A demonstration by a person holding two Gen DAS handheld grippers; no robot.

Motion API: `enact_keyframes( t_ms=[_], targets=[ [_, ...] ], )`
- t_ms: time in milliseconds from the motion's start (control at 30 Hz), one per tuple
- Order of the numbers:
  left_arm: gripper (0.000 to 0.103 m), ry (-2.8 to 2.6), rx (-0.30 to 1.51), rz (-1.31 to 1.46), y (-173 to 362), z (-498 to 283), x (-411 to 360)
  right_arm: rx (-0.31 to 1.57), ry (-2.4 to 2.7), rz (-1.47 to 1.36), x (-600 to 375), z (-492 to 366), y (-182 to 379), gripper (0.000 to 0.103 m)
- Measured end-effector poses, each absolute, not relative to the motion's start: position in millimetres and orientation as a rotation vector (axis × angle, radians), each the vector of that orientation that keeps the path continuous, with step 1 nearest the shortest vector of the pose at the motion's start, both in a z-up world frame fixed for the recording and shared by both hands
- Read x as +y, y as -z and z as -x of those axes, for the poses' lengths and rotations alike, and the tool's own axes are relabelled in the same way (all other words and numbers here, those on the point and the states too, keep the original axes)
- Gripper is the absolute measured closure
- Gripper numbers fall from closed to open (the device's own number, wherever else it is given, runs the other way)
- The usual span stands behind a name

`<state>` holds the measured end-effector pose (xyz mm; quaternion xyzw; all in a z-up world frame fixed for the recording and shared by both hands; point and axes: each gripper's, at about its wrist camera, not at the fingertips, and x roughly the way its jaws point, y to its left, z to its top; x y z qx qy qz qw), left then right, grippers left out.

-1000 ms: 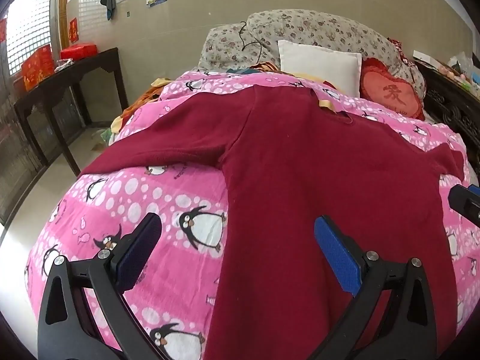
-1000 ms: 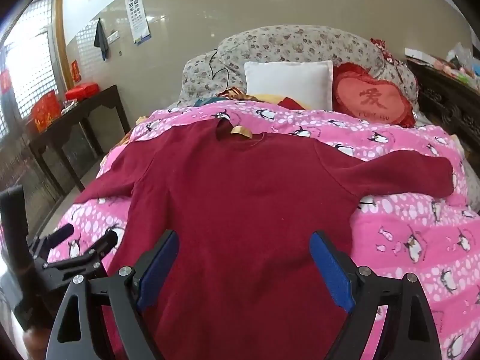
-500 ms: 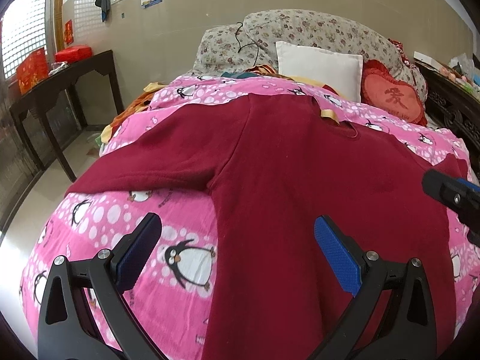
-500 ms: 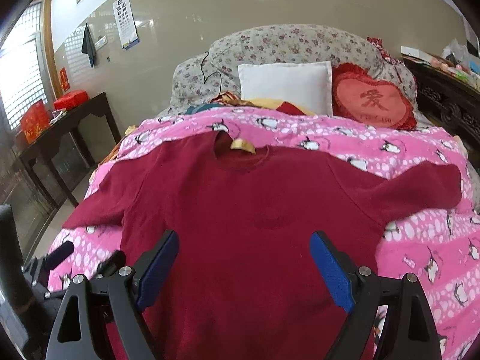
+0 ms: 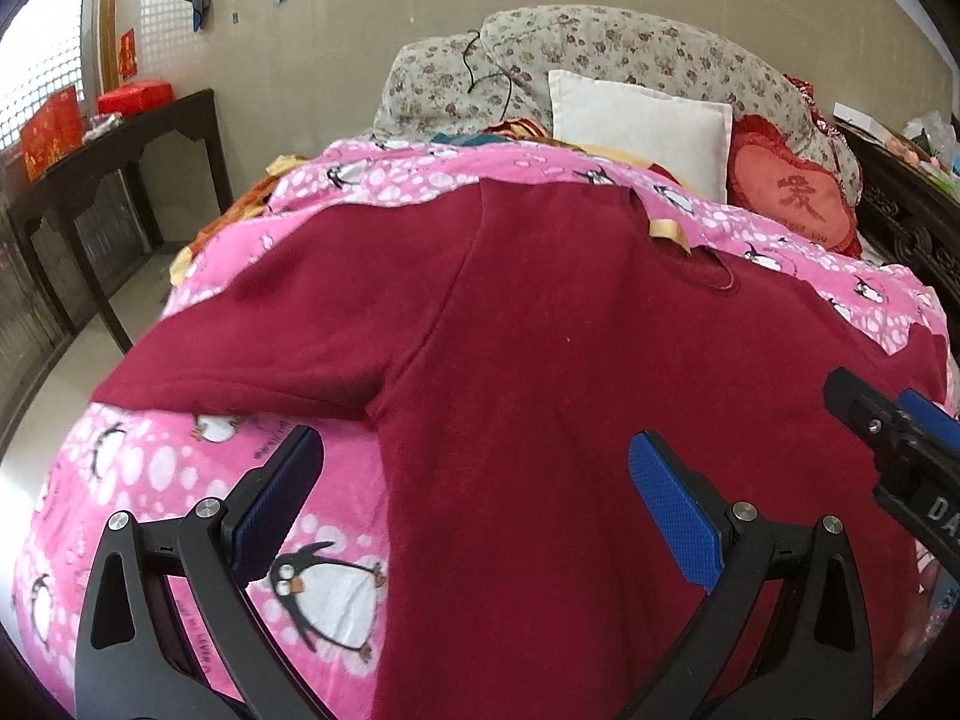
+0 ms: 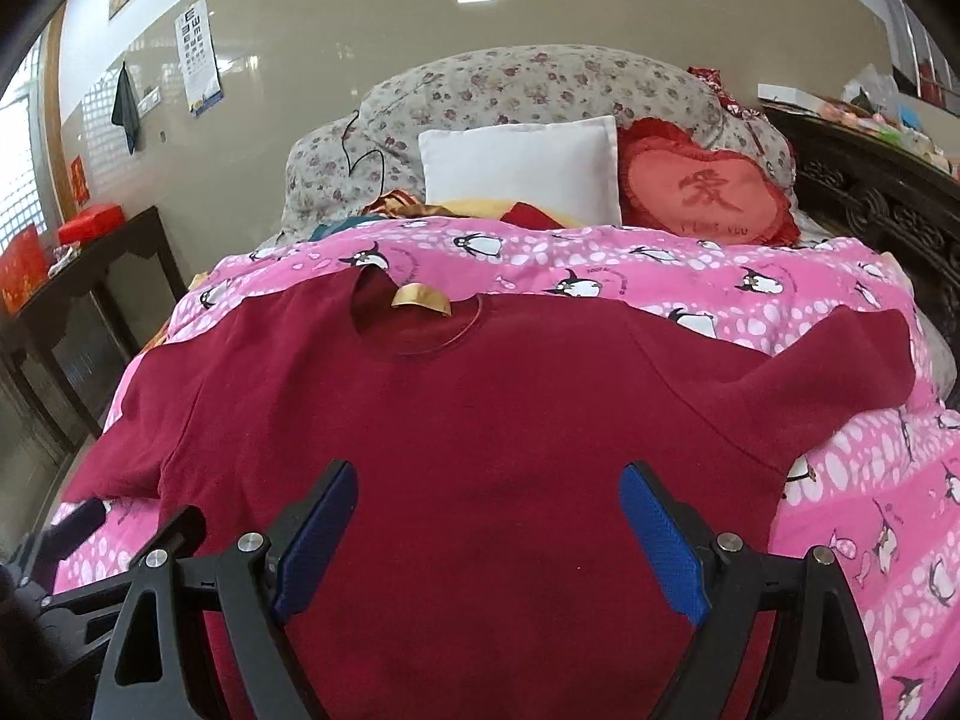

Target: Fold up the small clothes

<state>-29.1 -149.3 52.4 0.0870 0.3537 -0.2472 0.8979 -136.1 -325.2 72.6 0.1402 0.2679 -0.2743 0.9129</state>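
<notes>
A red heart cushion [image 6: 708, 189] at the head of the bed bears a large Chinese character; the small line under it is too blurred to read. An eye chart [image 6: 199, 57] hangs on the wall. The maroon sweater [image 6: 480, 420] lies spread flat, sleeves out, on the pink penguin blanket [image 6: 840, 480], a gold tag [image 6: 420, 300] at its collar. The left tongs [image 5: 474, 498] and the right tongs [image 6: 489, 525] both gape wide above the sweater's lower body, gripping nothing.
</notes>
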Motion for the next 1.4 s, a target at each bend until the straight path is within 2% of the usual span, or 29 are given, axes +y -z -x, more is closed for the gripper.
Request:
enact_keyframes(
  t_ms=[1167,1267,1400],
  targets=[
    [0.001,0.495,0.751,-0.158,-45,18,-139,0.619,0.563,-0.222,-317,122,-46,0.015],
    [0.001,0.515,0.786,-0.081,-52,7,-117,0.617,0.546,-0.235,-316,122,-47,0.015],
    [0.001,0.486,0.89,0.164,-54,-22,-63,0.611,0.524,-0.245,-313,123,-48,0.015]
  ],
)
